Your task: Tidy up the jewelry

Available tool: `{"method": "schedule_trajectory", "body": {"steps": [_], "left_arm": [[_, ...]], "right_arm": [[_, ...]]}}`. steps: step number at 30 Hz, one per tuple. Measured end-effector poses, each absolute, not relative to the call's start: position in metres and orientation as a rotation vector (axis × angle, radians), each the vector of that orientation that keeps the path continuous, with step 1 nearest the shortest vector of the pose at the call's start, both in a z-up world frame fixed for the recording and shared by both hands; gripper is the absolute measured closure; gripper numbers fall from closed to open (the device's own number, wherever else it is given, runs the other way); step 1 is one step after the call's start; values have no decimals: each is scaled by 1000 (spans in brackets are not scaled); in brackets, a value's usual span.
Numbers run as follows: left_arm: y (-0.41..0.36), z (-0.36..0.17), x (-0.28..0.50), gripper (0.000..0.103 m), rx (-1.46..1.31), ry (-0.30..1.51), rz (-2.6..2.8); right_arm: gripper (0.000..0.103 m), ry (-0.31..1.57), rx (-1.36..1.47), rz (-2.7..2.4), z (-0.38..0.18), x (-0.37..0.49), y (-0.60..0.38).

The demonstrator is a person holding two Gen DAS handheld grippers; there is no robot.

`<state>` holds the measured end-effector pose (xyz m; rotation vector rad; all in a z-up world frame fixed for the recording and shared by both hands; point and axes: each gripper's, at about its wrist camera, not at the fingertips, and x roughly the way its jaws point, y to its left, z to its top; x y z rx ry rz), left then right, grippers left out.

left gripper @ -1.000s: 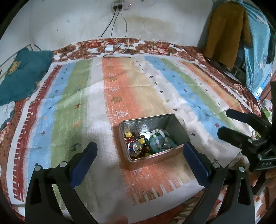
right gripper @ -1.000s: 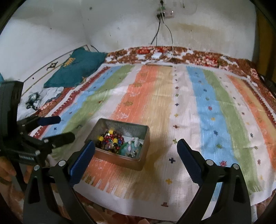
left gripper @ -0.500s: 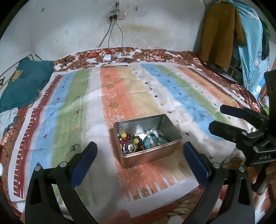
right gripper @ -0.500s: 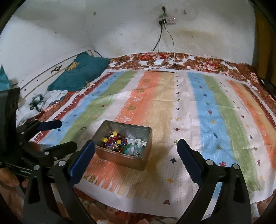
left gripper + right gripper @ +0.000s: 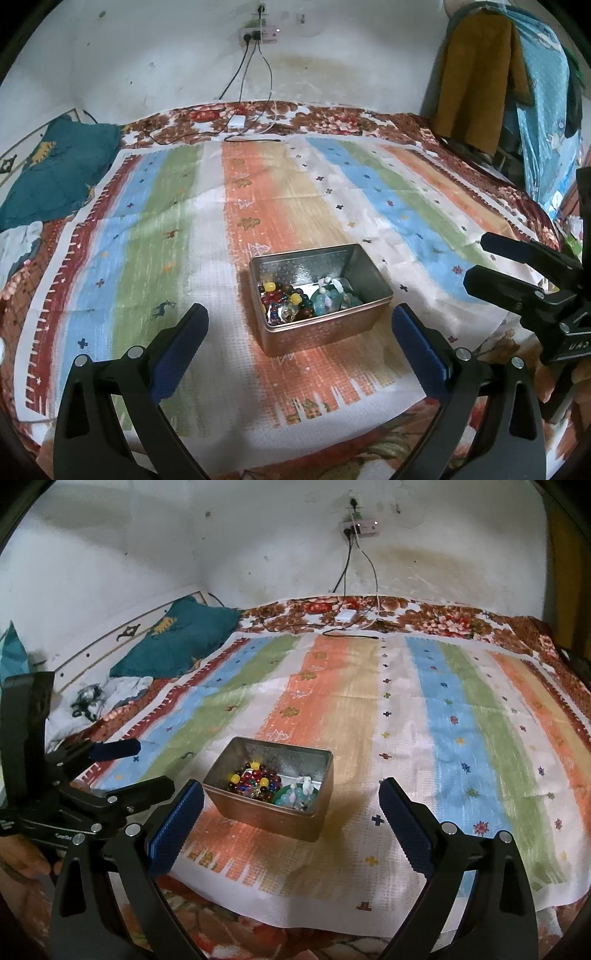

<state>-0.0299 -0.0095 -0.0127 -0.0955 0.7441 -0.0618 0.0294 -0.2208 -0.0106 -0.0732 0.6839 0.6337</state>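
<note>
An open metal tin sits on a striped cloth. It holds a multicolour bead bracelet on the left and teal and white beaded jewelry on the right. My left gripper is open and empty, held above and in front of the tin. My right gripper is open and empty, also in front of the tin. Each gripper shows in the other's view: the right gripper at the tin's right, the left gripper at its left.
The striped cloth covers a floral bedspread. A teal pillow lies at the far left. A white charger and cables lie by the wall. Clothes hang at the far right.
Both grippers have pulled back and risen, so the tin looks smaller and farther. The tin and its jewelry have not moved. Both grippers stay open.
</note>
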Motion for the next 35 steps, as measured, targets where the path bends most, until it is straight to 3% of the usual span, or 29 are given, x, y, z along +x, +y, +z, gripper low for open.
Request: {"method": "schedule_trajectory", "body": {"steps": [35], "left_arm": [[-8, -13, -34, 6, -98, 747, -80]], "right_arm": [[6, 674, -101, 629, -13, 24, -216]]}}
